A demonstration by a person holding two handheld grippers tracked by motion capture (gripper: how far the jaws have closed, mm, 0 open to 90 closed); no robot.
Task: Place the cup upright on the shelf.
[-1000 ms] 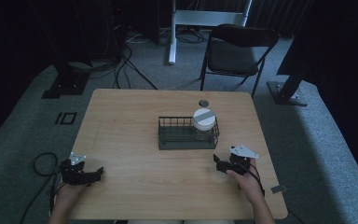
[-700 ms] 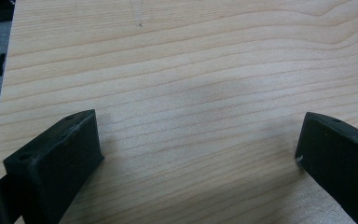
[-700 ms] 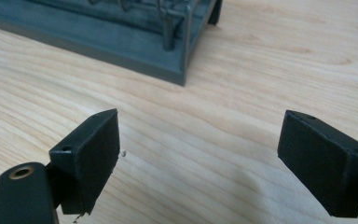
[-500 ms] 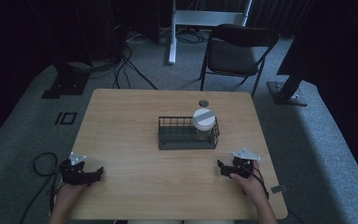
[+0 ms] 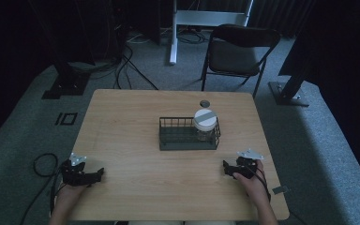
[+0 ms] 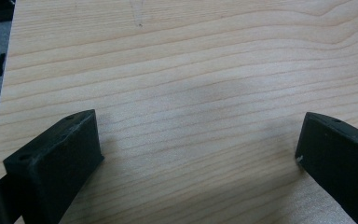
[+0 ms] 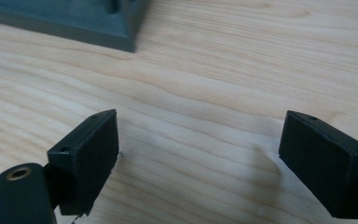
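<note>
Both the left tongs [image 5: 98, 173] and right tongs [image 5: 226, 167] are being held wide on the table [image 5: 136, 122]; the jar [image 5: 205, 124] is standing upright in the basket [image 5: 178, 140], whose long axis is lying sideways.

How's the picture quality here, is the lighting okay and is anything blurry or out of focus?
High view: dim, the surroundings nearly black, though the table, wire basket and jar stay readable. Left gripper view: evenly lit, wood grain sharp, left gripper jaws slightly soft, faint shadows beside them. Right gripper view: bright, right gripper jaws near-sharp, basket corner blurred at the top.
</note>
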